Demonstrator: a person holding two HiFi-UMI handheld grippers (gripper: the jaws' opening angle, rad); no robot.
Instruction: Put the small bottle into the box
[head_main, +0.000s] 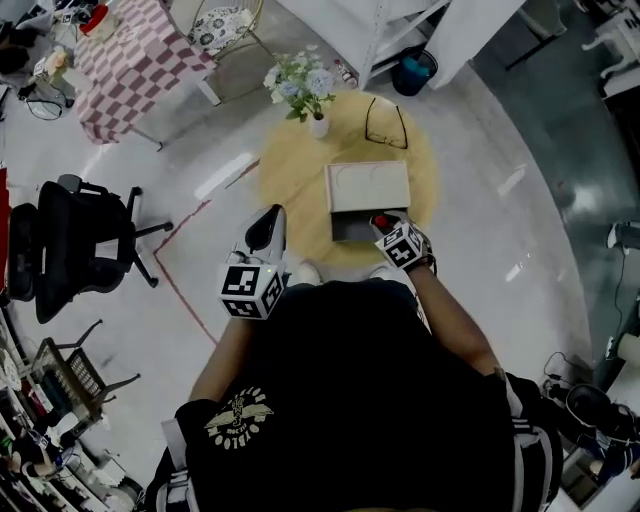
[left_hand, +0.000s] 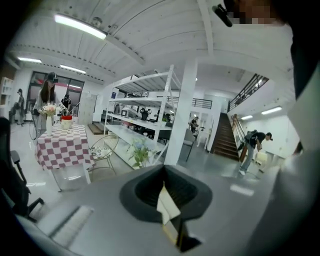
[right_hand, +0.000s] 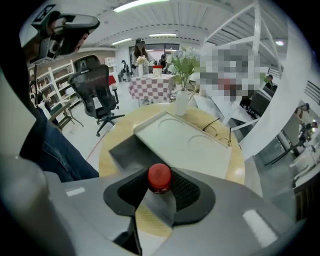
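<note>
The small bottle (right_hand: 159, 178), topped with a red cap, stands between the dark pads of my right gripper (right_hand: 161, 190), which is shut on it. In the head view the bottle (head_main: 380, 221) hangs at the near right corner of the box (head_main: 367, 185), just over its open grey part (head_main: 350, 228). The pale lid (right_hand: 185, 142) covers the far part of the box on the round wooden table (head_main: 290, 180). My left gripper (head_main: 266, 228) is held at the table's near left edge, jaws together and empty. Seen from the left gripper view, the left gripper (left_hand: 167, 212) points out into the room.
A white vase of flowers (head_main: 303, 92) and a pair of glasses (head_main: 386, 122) sit at the back of the table. A black office chair (head_main: 75, 245) stands at the left. Farther back are a checked table (head_main: 135, 55) and white shelving (left_hand: 145, 125).
</note>
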